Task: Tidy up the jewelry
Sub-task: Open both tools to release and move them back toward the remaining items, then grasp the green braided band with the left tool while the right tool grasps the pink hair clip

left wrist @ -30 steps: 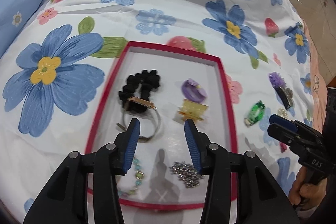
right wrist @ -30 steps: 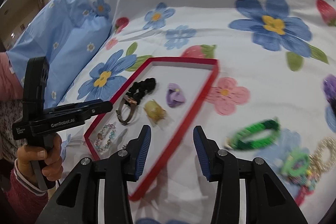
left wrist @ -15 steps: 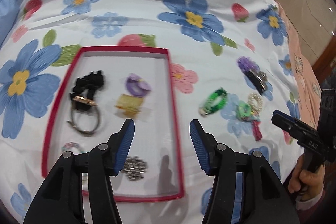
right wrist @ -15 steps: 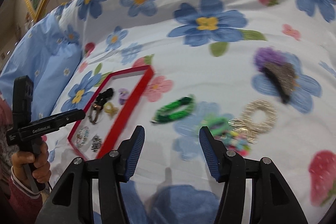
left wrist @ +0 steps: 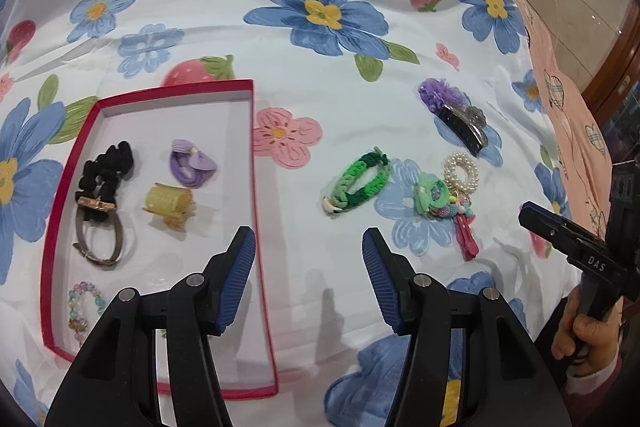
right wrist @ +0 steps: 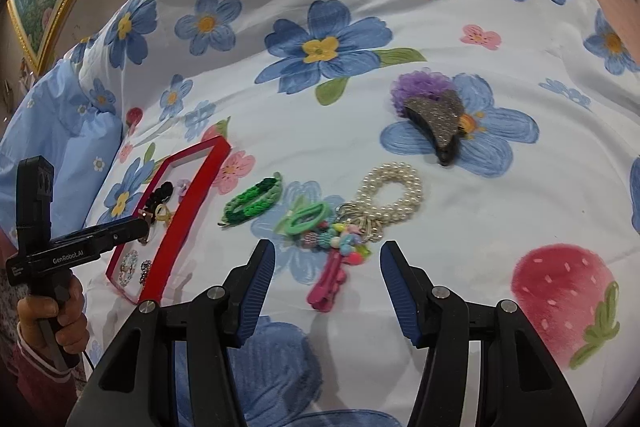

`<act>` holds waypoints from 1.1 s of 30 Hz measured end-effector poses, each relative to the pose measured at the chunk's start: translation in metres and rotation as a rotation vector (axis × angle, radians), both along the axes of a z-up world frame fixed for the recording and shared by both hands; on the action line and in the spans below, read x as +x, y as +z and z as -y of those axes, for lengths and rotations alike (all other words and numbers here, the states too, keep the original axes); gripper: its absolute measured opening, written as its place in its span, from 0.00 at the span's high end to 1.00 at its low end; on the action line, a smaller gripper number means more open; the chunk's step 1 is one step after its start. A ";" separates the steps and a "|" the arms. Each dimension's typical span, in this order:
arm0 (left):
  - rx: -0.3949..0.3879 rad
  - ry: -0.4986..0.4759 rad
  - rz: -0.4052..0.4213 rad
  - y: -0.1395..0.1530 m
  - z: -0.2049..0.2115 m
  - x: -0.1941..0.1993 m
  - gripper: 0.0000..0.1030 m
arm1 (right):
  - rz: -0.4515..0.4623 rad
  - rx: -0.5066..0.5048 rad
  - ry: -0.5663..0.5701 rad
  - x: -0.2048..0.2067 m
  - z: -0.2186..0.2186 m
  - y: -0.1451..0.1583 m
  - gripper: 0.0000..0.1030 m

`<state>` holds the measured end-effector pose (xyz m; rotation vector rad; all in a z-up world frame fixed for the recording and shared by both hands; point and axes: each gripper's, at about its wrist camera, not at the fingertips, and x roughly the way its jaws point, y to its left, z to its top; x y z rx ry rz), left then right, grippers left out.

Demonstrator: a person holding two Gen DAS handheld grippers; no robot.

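Five pieces in red tray (left wrist: 253, 163).

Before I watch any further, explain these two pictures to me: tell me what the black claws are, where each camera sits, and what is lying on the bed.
There is no robot here. A person holds a hand-operated two-finger gripper in each hand, and a wide-angle camera on each one looks forward along its blue-padded fingers.

One picture comes from the left gripper, the other from the right gripper. Each also catches the other tool at its edge, with the hand gripping its handle.

Both grippers are open and hold nothing.

On the flowered bedsheet lies a red tray already holding a black scrunchie, a purple hair tie, a yellow clip, a bangle and beaded pieces. Outside it lie a green braided bracelet, a pearl bracelet, a colourful cluster of small pieces with a pink clip, and a dark glittery claw clip.
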<state>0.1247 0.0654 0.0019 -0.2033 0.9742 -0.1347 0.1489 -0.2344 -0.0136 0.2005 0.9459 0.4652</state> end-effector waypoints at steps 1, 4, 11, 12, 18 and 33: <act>0.001 -0.003 -0.002 -0.001 0.002 0.001 0.47 | -0.001 0.001 -0.001 0.000 0.001 -0.001 0.45; 0.009 -0.014 -0.010 -0.004 0.008 0.006 0.47 | -0.007 0.006 -0.008 0.003 0.004 -0.004 0.45; 0.023 -0.034 -0.032 -0.015 0.018 0.024 0.47 | -0.014 -0.004 -0.021 0.014 0.006 -0.011 0.45; 0.023 -0.036 -0.034 -0.017 0.020 0.027 0.47 | -0.018 -0.002 -0.023 0.016 0.006 -0.012 0.45; 0.037 -0.055 -0.051 -0.027 0.027 0.043 0.47 | -0.034 0.004 0.006 0.016 -0.002 -0.019 0.45; 0.090 -0.110 -0.112 -0.065 0.048 0.092 0.50 | -0.110 -0.114 0.060 0.012 -0.034 -0.059 0.74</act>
